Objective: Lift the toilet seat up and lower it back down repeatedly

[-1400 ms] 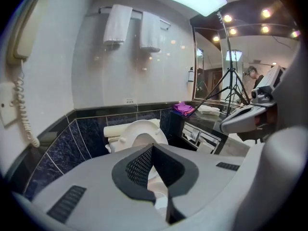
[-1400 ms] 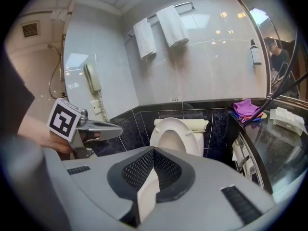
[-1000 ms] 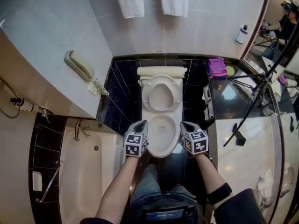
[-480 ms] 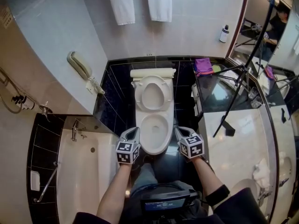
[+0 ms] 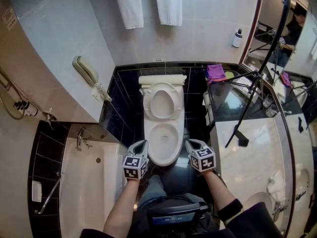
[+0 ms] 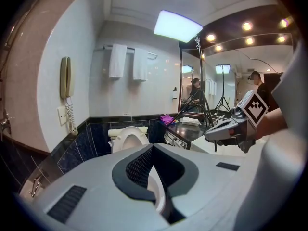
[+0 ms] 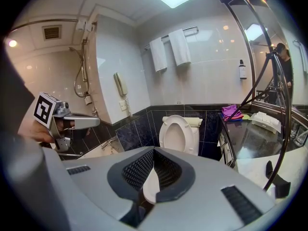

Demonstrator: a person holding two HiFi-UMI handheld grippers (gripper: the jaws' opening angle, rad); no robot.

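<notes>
Between tub [image 5: 89, 182] and table [image 5: 257, 148], the toilet [image 5: 164, 157] has its seat [image 5: 148, 100] raised at the back. It looks like a stiff, light, slick plastic ring on a rear hinge, best caught at its free front edge, now on top. The left gripper [image 5: 140, 144] and right gripper [image 5: 191, 143] flank the bowl's front, fingers pressed together, holding nothing.

The toilet [image 5: 163, 138] sits in the middle, with the bathtub [image 5: 86, 192] on its left, the counter [image 5: 252, 152] on its right, and towels [image 5: 170, 4] hanging far behind.
</notes>
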